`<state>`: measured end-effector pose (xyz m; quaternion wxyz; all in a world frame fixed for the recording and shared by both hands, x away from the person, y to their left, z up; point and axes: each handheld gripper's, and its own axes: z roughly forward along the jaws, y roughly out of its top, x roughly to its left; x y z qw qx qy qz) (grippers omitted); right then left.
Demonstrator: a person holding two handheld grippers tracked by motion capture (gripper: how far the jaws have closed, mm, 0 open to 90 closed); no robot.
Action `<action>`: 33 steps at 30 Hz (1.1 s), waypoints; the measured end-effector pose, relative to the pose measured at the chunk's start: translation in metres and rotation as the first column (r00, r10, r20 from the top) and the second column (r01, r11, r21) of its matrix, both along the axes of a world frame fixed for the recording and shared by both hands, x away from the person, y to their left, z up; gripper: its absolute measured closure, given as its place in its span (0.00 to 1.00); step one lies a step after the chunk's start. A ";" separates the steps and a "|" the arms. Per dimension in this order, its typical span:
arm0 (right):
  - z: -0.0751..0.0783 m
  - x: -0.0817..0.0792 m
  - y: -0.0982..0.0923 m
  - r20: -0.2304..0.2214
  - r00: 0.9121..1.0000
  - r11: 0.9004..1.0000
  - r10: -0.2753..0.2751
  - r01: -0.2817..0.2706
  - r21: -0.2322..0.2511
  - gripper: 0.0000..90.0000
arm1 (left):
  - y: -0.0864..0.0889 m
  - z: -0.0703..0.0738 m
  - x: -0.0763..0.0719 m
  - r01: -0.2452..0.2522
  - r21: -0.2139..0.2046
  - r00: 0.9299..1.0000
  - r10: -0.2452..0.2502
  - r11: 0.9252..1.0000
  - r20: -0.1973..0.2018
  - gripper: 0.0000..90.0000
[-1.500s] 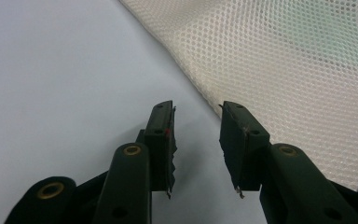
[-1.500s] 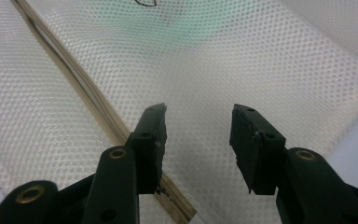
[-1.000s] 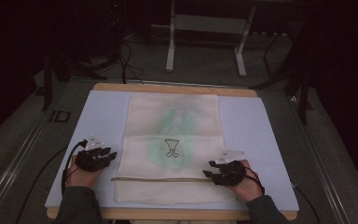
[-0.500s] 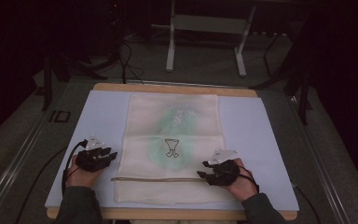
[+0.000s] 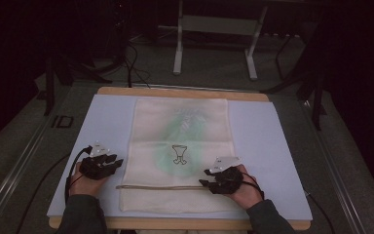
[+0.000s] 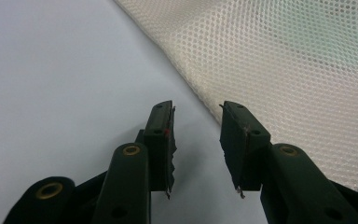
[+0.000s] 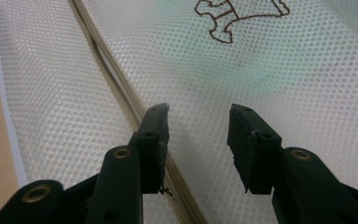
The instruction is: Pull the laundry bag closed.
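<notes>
- Two hand-held grippers work at one table [image 5: 272,122] — the right gripper [image 5: 205,177] rides in the person's right hand [image 5: 243,187], the left gripper [image 5: 118,160] in the left hand [image 5: 85,176].
- In the right gripper view, the right gripper [image 7: 196,122] has its jaws standing wide apart with nothing clamped between them; they have just been closing a little, with only flat mesh under the gap.
- One mesh bag [image 5: 180,146] lies flat on the table, a pale cream net pouch seen up close in the right gripper view [image 7: 270,70].
- The right gripper hangs over the bag's near right part, its tips pointing across the bag toward the left.
- One cord [image 5: 160,187] runs across the bag near its front edge; in the right gripper view the cord [image 7: 102,51] passes under one jaw.
- One small brown emblem [image 5: 178,154] sits near the bag's middle, beyond the right gripper's tips, on a faint green patch.
- In the left gripper view, the left gripper [image 6: 196,116] is parted as well, gripping nothing.
- It sits just off the bag's left edge [image 6: 279,60], over the bare table [image 6: 51,70].
- What the bag holds — beyond the green tint showing through the mesh — cannot be told.
</notes>
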<state>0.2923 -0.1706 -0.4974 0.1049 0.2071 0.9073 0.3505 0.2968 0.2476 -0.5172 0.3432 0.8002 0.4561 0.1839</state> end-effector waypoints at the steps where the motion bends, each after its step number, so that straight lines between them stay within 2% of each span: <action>1: 0.000 0.000 0.001 -0.001 1.000 1.000 0.003 -0.003 -0.001 0.64 | 0.000 0.000 0.000 0.000 0.001 1.000 0.000 1.000 0.000 0.71; 33: 0.002 -0.002 0.042 0.002 0.995 0.995 0.102 -0.102 0.006 0.67 | -0.002 0.001 0.000 0.029 -0.010 1.000 -0.029 1.000 -0.004 0.72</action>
